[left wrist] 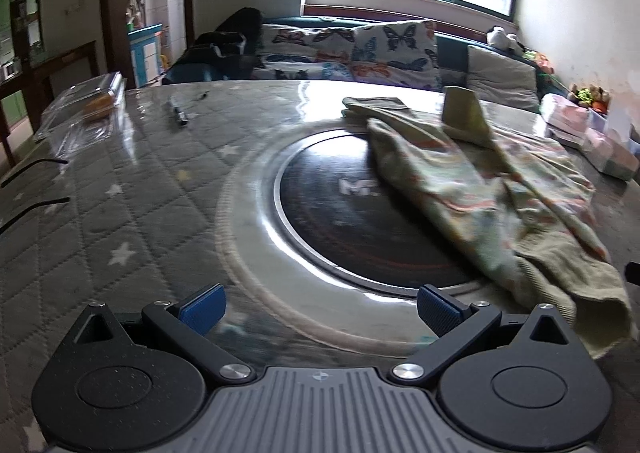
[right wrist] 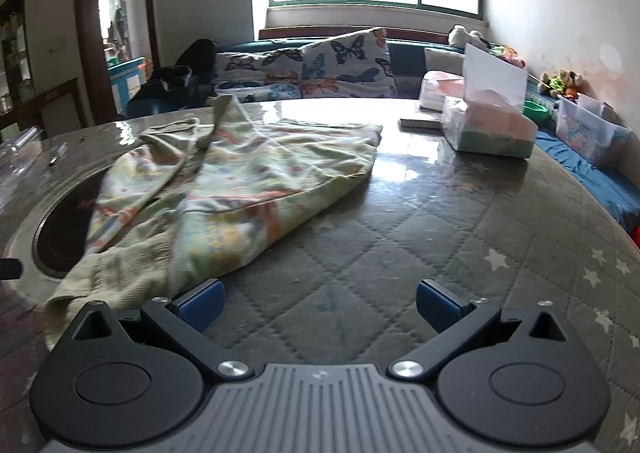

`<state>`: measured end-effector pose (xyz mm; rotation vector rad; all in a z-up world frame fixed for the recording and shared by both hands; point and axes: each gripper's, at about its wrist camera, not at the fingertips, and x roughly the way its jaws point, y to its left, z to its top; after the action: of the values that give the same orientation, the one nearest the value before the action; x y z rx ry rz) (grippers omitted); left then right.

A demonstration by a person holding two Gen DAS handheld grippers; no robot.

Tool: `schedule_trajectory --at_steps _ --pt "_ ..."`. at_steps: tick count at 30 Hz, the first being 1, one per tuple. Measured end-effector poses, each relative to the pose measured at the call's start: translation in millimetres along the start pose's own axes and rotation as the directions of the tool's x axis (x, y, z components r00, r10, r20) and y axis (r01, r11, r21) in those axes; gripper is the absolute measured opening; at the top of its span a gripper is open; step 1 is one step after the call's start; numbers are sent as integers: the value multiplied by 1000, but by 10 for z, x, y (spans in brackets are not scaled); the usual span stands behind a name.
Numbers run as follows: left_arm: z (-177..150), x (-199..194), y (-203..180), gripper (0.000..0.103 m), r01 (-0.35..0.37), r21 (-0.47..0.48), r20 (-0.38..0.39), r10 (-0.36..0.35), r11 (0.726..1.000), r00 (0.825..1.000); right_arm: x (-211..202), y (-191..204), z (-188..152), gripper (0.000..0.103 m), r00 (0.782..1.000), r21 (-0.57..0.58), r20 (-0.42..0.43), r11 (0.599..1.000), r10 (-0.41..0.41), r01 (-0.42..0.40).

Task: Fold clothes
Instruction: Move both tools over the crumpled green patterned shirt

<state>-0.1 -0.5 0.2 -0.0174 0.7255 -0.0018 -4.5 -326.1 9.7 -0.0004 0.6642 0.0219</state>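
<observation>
Garment: we see a pale printed garment [right wrist: 224, 189] lying crumpled on the quilted table [right wrist: 420, 237].
Left gripper [left wrist: 320, 307]: spread wide, empty.
Right gripper [right wrist: 318, 303]: spread wide, empty, beside the garment's ribbed cuff.

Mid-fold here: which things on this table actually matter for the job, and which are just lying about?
For the job:
- patterned garment, crumpled, partly over the round cooktop
- left gripper, open
- right gripper, open

Lying about:
- pen
- clear plastic packaging
- tissue box
</observation>
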Motion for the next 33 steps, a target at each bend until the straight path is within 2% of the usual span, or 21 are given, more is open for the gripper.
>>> schedule_trajectory --at_steps 5,12,22,33 --pt "13 -41 -107 103 14 17 -5 -14 1000 1000 -5 79 -17 103 1000 -6 16 1000 -7 7" --pt "-2 -125 -273 103 47 29 -7 -47 998 999 -159 156 -86 103 997 -8 11 997 74 -74" --pt "-115 -227 -445 103 85 40 -18 -84 996 996 -328 281 -152 103 996 -34 -1 996 86 -86" --pt "-216 -384 -531 103 88 63 -19 -87 994 996 -483 346 -260 103 997 -38 6 996 82 -81"
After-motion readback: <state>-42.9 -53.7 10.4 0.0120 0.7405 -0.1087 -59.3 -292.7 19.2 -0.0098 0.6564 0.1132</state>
